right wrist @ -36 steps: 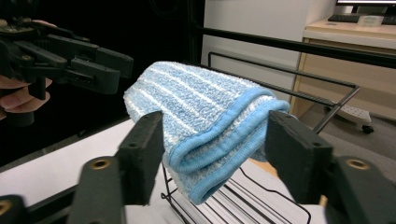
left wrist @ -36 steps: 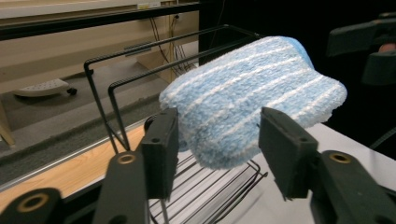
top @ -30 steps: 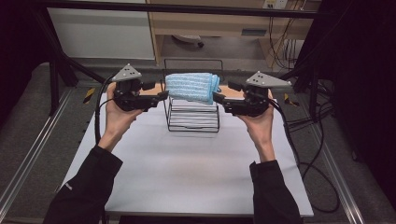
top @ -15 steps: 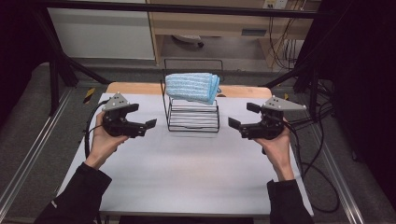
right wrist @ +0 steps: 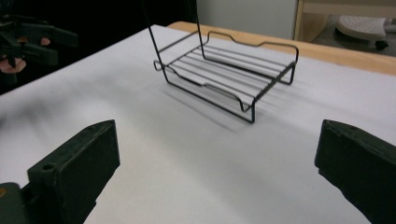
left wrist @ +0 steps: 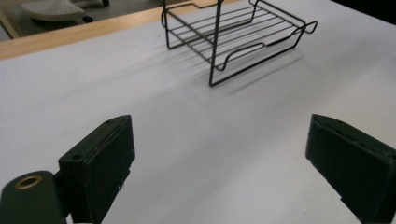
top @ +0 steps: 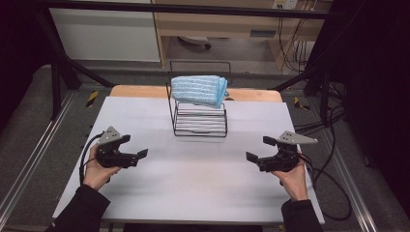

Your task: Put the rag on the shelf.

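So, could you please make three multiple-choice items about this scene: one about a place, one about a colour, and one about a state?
1. Where does the folded towel lie?
A. on the top tier of the wire rack
B. on the white table
C. between the jaws of one gripper

2. What colour is the towel?
A. red
B. light blue
C. black

3. How do the jaws of the left gripper and the right gripper stand?
A. both shut on the towel
B. one open, one shut
C. both open, holding nothing

Answers:
1 A, the high view shows it up on the rack.
2 B, it is pale blue with fine stripes.
3 C, both gripper views show only bare table between the jaws.
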Demonstrator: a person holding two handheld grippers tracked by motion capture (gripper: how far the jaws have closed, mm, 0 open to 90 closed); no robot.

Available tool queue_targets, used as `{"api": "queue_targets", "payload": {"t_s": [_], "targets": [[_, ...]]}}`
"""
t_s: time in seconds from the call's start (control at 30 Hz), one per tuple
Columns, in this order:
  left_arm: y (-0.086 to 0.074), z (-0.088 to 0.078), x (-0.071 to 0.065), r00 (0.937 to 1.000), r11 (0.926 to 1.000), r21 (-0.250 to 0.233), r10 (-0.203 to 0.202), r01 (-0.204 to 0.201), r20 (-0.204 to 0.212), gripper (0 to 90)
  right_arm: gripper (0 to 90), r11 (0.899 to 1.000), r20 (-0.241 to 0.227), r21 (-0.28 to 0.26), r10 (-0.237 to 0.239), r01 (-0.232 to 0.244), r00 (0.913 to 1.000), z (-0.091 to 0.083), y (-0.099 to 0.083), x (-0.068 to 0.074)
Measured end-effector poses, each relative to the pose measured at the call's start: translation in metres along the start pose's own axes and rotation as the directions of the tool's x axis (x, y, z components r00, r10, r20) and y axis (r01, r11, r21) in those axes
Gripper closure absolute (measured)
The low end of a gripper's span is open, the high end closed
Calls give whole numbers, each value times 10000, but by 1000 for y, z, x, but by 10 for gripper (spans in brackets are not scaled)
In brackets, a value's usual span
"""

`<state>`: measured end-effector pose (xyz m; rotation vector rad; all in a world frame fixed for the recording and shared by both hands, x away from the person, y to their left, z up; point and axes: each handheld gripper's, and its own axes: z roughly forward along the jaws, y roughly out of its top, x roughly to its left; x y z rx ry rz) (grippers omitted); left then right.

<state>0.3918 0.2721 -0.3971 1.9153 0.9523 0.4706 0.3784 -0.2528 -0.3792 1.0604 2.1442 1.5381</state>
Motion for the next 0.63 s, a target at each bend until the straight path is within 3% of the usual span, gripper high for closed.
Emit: {"api": "queue_targets", "payload": {"t_s": [0.4, 0.63], "targets": [[-41, -2, 8, 9997, 9987, 463, -221, 226, -111, 82, 4, 9980, 96, 506, 366, -370, 9993, -4, -50, -15], [-51, -1, 7, 9996, 9976, 648, -222, 231, -153, 85, 4, 9946, 286, 863, 546, -569, 9981, -6, -63, -18]]}}
